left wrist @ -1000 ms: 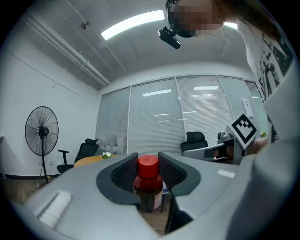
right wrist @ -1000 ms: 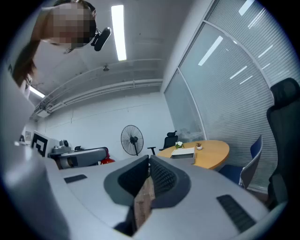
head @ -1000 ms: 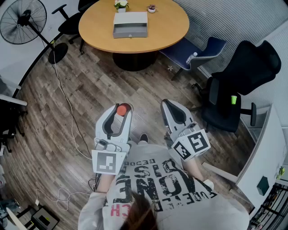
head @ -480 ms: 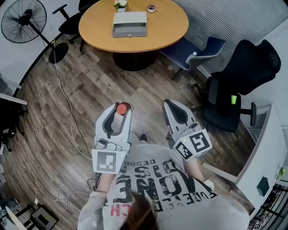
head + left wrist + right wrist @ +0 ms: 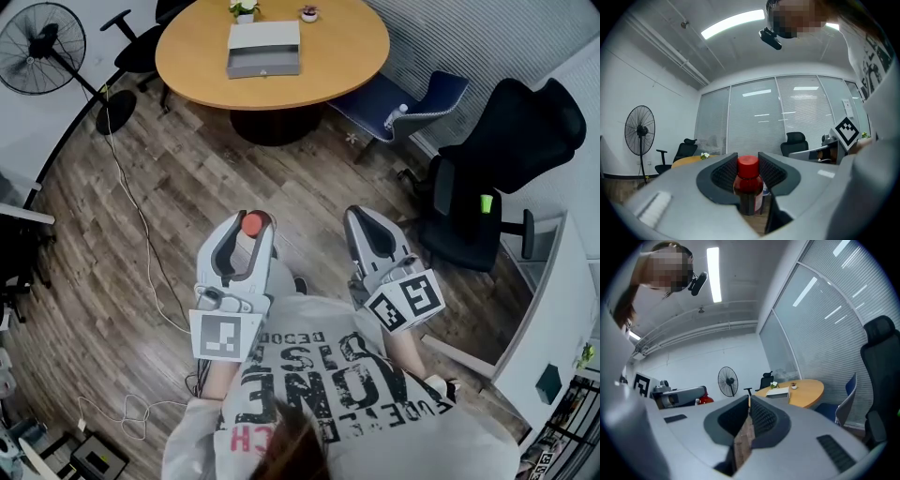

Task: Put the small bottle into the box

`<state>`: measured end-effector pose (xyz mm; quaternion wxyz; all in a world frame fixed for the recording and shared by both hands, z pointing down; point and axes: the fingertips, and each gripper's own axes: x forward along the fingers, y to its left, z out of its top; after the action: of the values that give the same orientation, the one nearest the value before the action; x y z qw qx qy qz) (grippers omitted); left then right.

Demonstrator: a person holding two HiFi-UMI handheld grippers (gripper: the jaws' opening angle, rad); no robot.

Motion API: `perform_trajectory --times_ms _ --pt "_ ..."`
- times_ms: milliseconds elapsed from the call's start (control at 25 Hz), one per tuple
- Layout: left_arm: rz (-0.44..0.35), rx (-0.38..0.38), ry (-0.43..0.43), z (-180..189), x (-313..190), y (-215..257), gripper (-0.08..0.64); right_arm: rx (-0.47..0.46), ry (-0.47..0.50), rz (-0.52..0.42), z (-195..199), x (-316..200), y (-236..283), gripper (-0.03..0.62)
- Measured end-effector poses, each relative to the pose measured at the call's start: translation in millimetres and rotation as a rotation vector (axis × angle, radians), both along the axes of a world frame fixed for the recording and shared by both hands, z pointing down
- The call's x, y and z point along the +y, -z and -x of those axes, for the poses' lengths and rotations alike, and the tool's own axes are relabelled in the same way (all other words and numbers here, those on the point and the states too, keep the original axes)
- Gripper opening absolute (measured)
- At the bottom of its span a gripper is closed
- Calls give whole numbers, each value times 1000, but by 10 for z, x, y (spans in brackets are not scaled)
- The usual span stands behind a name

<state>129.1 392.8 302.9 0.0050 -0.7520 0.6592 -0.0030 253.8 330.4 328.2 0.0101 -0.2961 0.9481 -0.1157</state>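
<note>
The left tool (image 5: 748,160) is closed on the small bottle (image 5: 748,187). Its two ribbed pads press against either side of the bottle's red cap (image 5: 748,166), and the dark body stands upright between the jaws. From the head view, the cap (image 5: 252,223) shows as a red dot at the tip of the left tool (image 5: 246,231), which is held above the wooden floor (image 5: 178,187).

The right tool (image 5: 749,404) is just beside the left one, on its right. Its jaws are drawn together to a thin slit with nothing between them. Both tools point forward, and each has a marker cube at the rear, close to the person's chest: the left cube (image 5: 225,336) and the right cube (image 5: 405,302).

The round wooden worktop (image 5: 356,56) is well ahead of both tools. The grey box (image 5: 264,49) lies on it, well apart from the bottle. Two small potted plants (image 5: 244,7) stand on the worktop just beyond the box.

A standing fan (image 5: 42,47) is ahead and to the left of the left tool, and a cable (image 5: 141,225) trails across the floor on that side. A blue chair (image 5: 427,103) stands ahead and to the right of the right tool, with a black office chair (image 5: 506,159) to the right of that tool.
</note>
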Motion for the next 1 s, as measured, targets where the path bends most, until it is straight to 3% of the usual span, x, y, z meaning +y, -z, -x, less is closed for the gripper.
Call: perform_trajectory --times_ms 360,720,1000 --pt "40 3 -18 430 -605 -71 144 14 -36 24 343 -596 -40 18" --pt "21 -16 -71 1046 -1242 107 143 0 -86 4 913 -1182 161 18" --pt "19 -8 -95 1412 -1467 55 143 4 -114 4 1244 -1404 112 18"
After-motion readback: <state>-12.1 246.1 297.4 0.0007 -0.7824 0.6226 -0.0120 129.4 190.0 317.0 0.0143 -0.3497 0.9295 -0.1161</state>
